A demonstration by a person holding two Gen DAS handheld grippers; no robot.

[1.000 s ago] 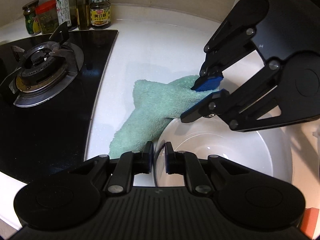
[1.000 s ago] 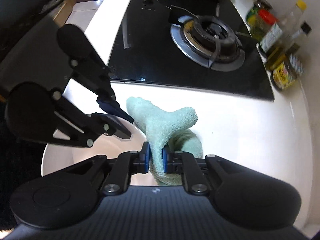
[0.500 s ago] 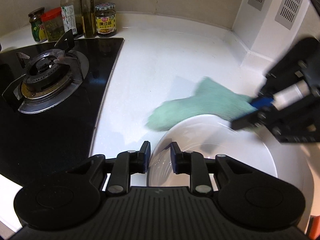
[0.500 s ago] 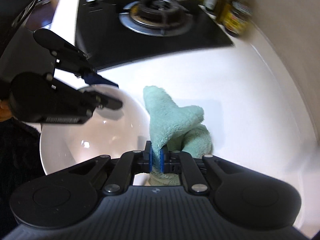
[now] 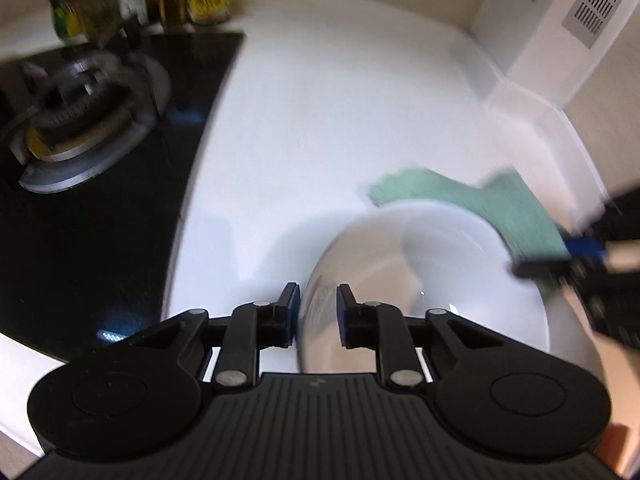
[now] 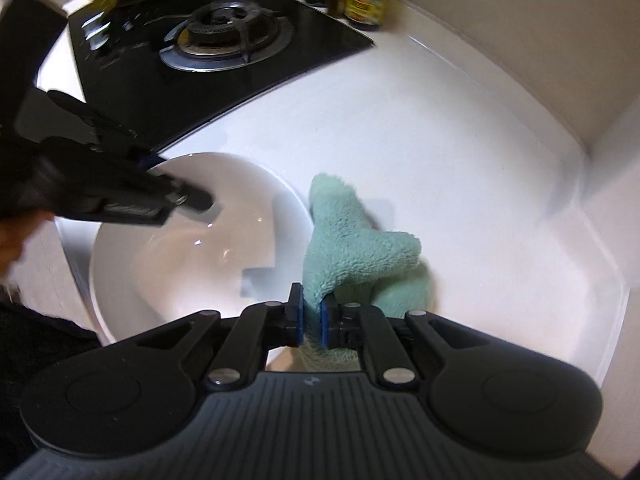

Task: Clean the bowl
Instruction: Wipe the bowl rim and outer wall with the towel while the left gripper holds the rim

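On a white countertop beside a black gas stove sits a white bowl. Straddling its near rim, the left gripper has just been closing, though contact is unclear. Pinched tightly in the right gripper, a green fluffy cloth drapes just outside the bowl's edge.
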